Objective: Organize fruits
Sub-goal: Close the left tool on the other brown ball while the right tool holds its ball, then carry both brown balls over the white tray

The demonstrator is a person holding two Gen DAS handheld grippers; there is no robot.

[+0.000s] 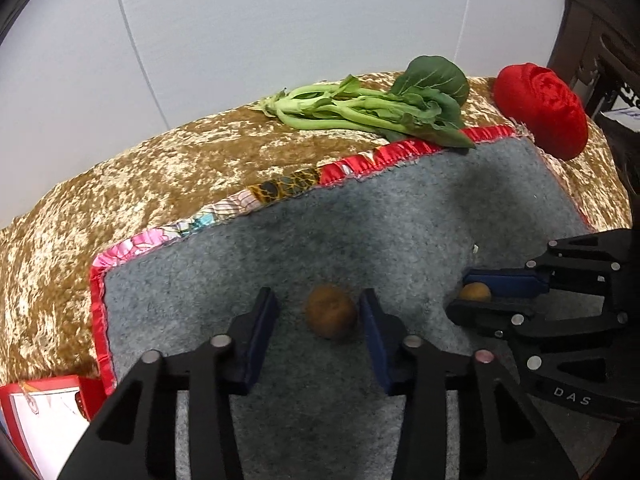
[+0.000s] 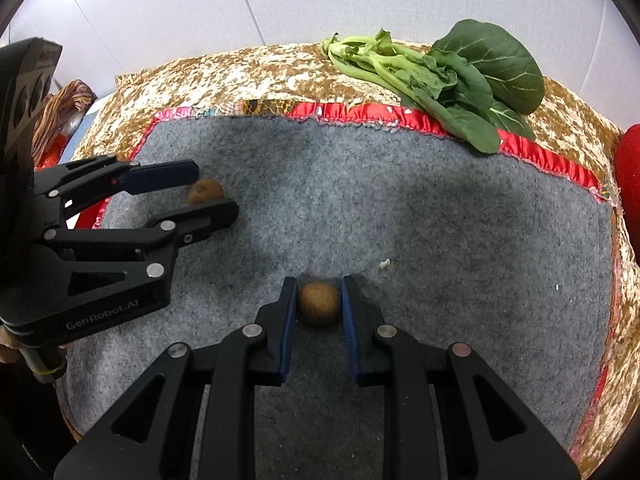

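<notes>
Two brown kiwis lie on a grey felt mat [image 1: 280, 248]. In the left wrist view one kiwi [image 1: 331, 311] sits between the fingers of my left gripper [image 1: 319, 316], which is open; the kiwi is nearer the right finger, with a gap on the left. In the right wrist view the other kiwi [image 2: 319, 304] sits between the pads of my right gripper [image 2: 319, 300], which is shut on it. The right gripper [image 1: 470, 291] and its kiwi [image 1: 475, 291] also show in the left wrist view; the left gripper [image 2: 218, 192] and its kiwi [image 2: 205, 191] show in the right wrist view.
The mat [image 2: 400, 216] has a red satin border and lies on a gold-brown velvet cloth [image 1: 160, 168]. A bunch of leafy greens [image 1: 380, 108] lies at the mat's far edge. A red cushion [image 1: 540, 108] sits far right. A red-and-white box [image 1: 44, 420] lies left.
</notes>
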